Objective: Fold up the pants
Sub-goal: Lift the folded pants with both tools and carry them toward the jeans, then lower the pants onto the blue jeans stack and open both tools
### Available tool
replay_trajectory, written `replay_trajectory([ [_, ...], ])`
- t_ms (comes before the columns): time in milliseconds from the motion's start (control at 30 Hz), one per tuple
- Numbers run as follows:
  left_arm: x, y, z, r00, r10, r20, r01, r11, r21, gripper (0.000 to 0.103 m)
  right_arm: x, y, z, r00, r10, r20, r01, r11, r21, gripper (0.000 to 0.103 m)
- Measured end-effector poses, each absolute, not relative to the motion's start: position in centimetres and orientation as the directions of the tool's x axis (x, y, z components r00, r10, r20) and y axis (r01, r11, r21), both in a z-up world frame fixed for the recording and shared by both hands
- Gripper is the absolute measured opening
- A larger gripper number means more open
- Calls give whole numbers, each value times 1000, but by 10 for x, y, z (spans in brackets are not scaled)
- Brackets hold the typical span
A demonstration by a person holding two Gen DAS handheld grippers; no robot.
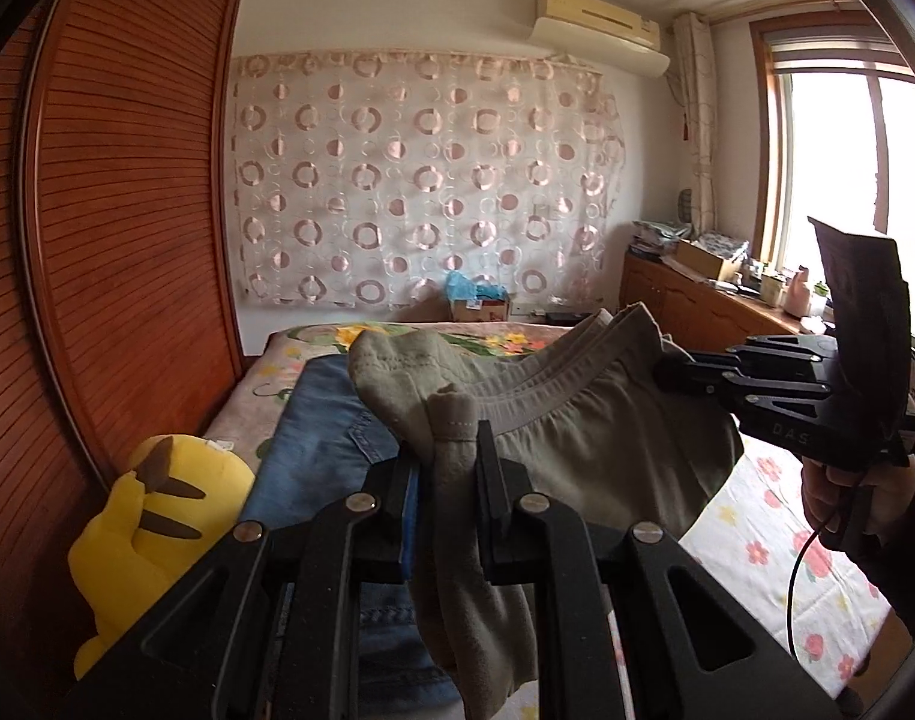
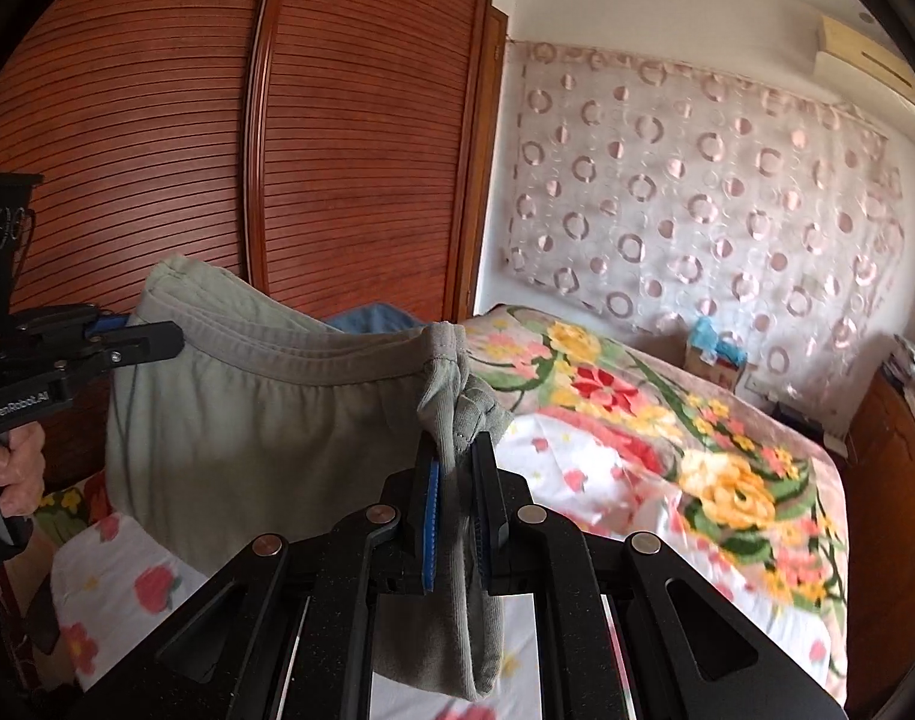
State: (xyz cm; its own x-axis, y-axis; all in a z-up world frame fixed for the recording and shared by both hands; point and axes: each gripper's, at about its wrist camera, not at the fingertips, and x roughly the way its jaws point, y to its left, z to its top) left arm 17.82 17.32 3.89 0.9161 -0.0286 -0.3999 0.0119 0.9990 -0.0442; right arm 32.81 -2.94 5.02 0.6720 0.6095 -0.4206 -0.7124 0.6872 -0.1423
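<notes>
Pants of soft grey-green knit with an elastic waistband (image 1: 577,438) hang stretched above the floral-quilted bed (image 2: 667,420). We grip one waistband corner in the left gripper (image 1: 451,468), the other in the right gripper (image 2: 457,480), both clamped on cloth. We should keep the waistband taut and level. Only the left view shows blue jeans (image 1: 319,438) and a yellow plush toy (image 1: 151,522) at the bed's left edge.

Wall: white, hung with circle-patterned curtain (image 1: 421,180)
Wardrobe (image 1: 127,210): slatted red-brown wood, left
Window (image 1: 847,168): bright daylight, right
Bed (image 2: 667,420): floral cover
Air conditioner (image 1: 601,30): high on wall
</notes>
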Motion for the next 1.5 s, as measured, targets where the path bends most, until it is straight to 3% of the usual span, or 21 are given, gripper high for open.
replay_trajectory([
  [867, 183, 224, 5, 902, 71, -427, -129, 986, -108, 16, 429, 79, 35, 612, 654, -445, -790, 535, -300, 9],
  [1200, 173, 227, -18, 884, 121, -452, -213, 964, -159, 18, 433, 90, 29, 548, 697, -462, -834, 491, -249, 9],
  [1300, 176, 228, -24, 868, 137, -478, -236, 959, -155, 19, 442, 82, 32, 553, 689, -468, -823, 541, -176, 23],
  [1367, 177, 229, -27, 859, 150, -489, -250, 957, -146, 20, 444, 72, 32, 549, 696, -463, -823, 547, -154, 26],
  [1500, 175, 232, -30, 851, 152, -502, -255, 956, -144, 32, 452, 45, 22, 517, 706, -484, -835, 540, -104, 26],
])
